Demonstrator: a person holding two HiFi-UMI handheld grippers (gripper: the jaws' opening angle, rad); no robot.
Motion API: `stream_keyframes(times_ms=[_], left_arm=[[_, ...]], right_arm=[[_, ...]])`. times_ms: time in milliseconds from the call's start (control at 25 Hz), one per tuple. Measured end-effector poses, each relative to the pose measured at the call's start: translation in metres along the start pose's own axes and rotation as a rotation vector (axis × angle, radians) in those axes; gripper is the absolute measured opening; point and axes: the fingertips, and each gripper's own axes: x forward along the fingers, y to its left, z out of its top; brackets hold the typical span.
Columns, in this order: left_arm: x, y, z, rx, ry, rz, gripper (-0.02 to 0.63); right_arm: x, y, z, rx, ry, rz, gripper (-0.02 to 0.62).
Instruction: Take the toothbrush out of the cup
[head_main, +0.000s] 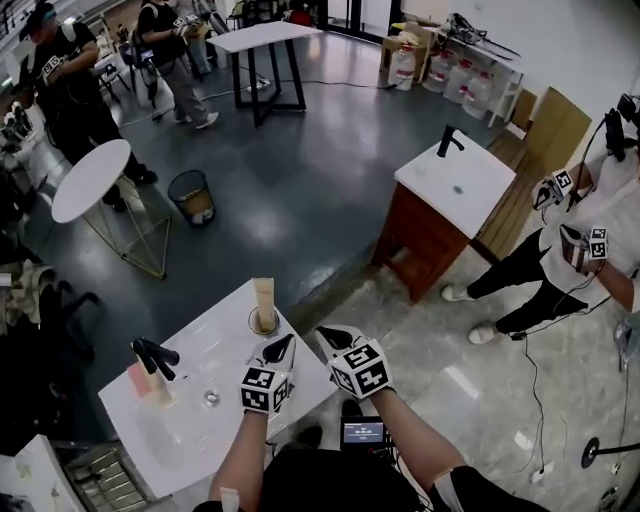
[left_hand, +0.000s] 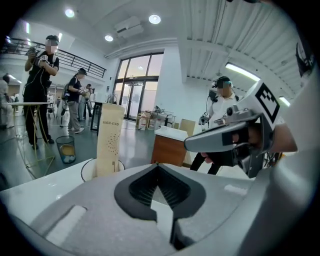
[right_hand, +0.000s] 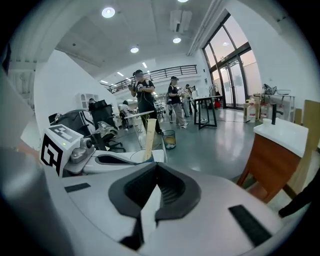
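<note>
Forearms (head_main: 243, 455) reach forward, left tool (head_main: 280, 348) and right tool (head_main: 336, 336) both closed, empty, beside the cup (head_main: 263, 322).

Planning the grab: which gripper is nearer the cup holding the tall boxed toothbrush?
Left. In the head view the left gripper sits just right of and below the cup; the right gripper is farther right, beyond the left one.

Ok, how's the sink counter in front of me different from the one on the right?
The near counter holds a cup with a tall beige box in it; the far counter carries only its faucet. The far counter's brown wooden cabinet shows; the near counter's base doesn't. Both have white tops.
</note>
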Motion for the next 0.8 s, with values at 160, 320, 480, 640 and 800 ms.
stream_keyframes(times_ms=[160,320,480,640,800], left_arm=[[-0.001,0.007,0.005,-0.034,-0.010,0.096,0.009],[-0.004,0.019,0.003,-0.061,-0.018,0.176,0.009],[-0.013,0.025,-0.001,-0.101,-0.032,0.271,0.009],[-0.023,0.025,-0.002,-0.130,-0.044,0.332,0.009],[-0.033,0.028,-0.002,-0.130,-0.049,0.358,0.009]], right_arm=[[0.013,-0.004,0.008,-0.036,0.019,0.098,0.009],[0.029,-0.003,0.011,-0.060,0.032,0.175,0.009],[0.039,0.007,0.010,-0.102,0.050,0.265,0.009],[0.045,0.016,0.011,-0.131,0.069,0.326,0.009],[0.050,0.026,0.013,-0.149,0.075,0.344,0.009]])
